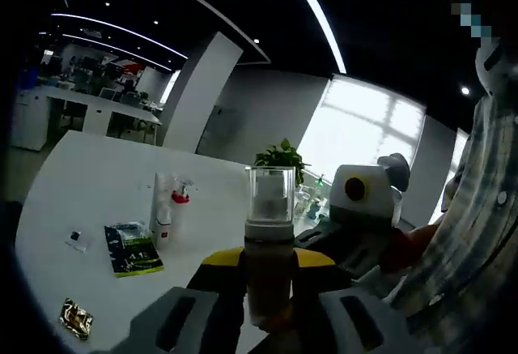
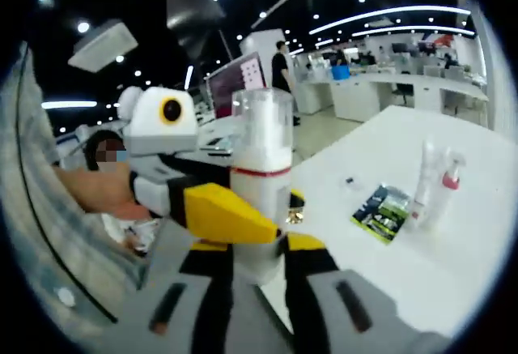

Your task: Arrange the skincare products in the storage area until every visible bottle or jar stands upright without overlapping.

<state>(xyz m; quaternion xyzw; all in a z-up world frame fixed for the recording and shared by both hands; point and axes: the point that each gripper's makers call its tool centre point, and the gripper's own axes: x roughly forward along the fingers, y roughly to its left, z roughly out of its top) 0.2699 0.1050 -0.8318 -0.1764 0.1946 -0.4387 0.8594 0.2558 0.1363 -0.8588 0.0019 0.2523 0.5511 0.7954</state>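
A bottle with a clear cap (image 1: 269,208) stands upright between the yellow-tipped jaws of my left gripper (image 1: 269,271), which is shut on its dark, backlit body. In the right gripper view the same kind of bottle (image 2: 261,159) looks white with a red band. My right gripper (image 2: 255,250) is shut on its lower part. The left gripper (image 2: 225,212) reaches in from the left, with one yellow jaw against the bottle. The right gripper (image 1: 356,224) sits close on the right in the left gripper view. On the white table (image 1: 89,176) stand a tall white bottle (image 1: 164,215) and a small red-topped sprayer (image 1: 180,198).
A green and black packet (image 1: 133,249) lies flat by the standing bottles, a small white tag (image 1: 77,240) to its left and a gold wrapper (image 1: 75,319) nearer. A potted plant (image 1: 280,159) stands behind. A person's plaid sleeve (image 1: 469,232) is at the right.
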